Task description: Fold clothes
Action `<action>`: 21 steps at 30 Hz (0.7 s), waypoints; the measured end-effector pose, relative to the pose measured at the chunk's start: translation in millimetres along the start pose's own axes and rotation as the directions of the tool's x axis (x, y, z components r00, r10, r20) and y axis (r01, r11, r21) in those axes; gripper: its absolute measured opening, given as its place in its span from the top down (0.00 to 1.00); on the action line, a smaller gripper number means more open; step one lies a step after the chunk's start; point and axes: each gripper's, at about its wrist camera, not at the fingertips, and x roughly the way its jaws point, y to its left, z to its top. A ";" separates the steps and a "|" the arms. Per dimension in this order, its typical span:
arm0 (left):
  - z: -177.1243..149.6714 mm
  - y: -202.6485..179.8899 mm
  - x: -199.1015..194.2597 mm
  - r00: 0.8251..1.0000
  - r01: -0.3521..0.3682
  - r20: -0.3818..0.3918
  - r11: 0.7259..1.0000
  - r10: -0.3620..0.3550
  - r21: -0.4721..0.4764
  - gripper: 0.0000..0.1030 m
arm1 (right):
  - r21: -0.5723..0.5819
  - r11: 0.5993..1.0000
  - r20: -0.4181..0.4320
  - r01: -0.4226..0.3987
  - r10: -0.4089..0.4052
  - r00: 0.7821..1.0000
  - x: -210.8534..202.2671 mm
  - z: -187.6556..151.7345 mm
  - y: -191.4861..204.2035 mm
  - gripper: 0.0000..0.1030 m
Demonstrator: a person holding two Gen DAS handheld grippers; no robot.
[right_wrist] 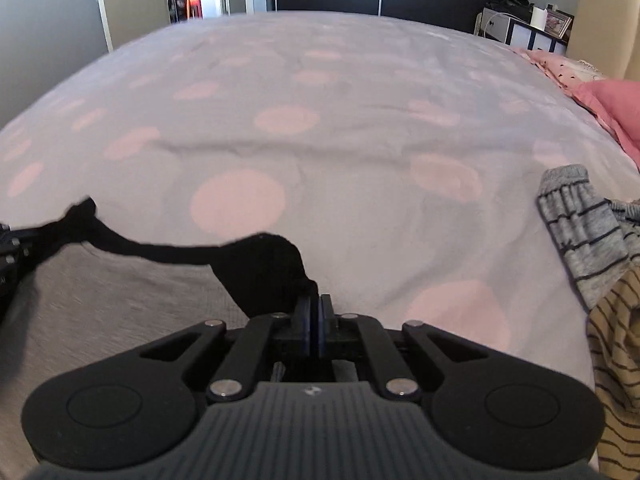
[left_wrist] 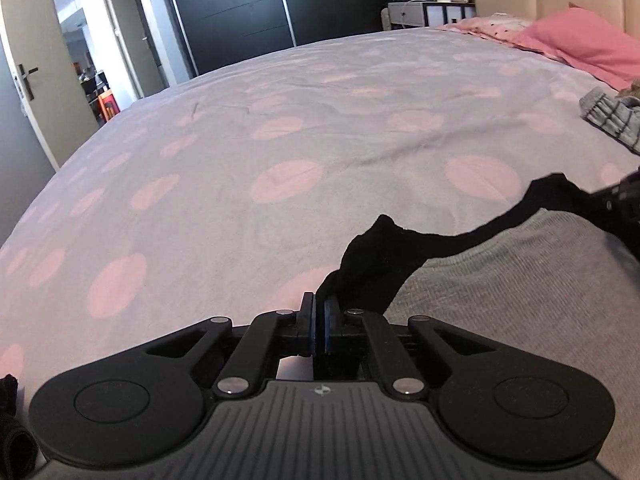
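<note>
Bed (left_wrist: 224, 128) with grey duvet, pink dots, fills both views; pink pillow (left_wrist: 588, 46) at right, dark wardrobe (left_wrist: 248, 8) and open door (left_wrist: 36, 92) behind. Nightstand (right_wrist: 516, 30) by headboard. Black garment (left_wrist: 372, 264) over grey fabric (left_wrist: 520, 280), stretched between grippers. Left gripper (left_wrist: 319, 306) clamped on one end, right gripper (right_wrist: 319, 308) clamped on other. Striped clothes (right_wrist: 584, 228) piled at right.
</note>
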 end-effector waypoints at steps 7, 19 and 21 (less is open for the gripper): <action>2.4 16.8 -30.9 0.997 0.070 0.031 0.994 -0.068 -0.082 0.55 | 0.007 0.999 0.022 -0.044 0.044 0.999 -34.0 10.5 -11.2 0.61; -44.9 7.6 -156.9 0.997 0.082 0.002 0.995 -0.082 -0.064 0.57 | -0.021 0.990 -0.117 -0.141 0.138 0.984 -144.1 -77.4 -2.5 0.72; -61.4 1.5 -176.0 0.998 0.059 -0.018 0.996 -0.061 -0.066 0.57 | -0.001 0.986 -0.158 -0.164 0.162 0.974 -156.5 -100.2 5.4 0.71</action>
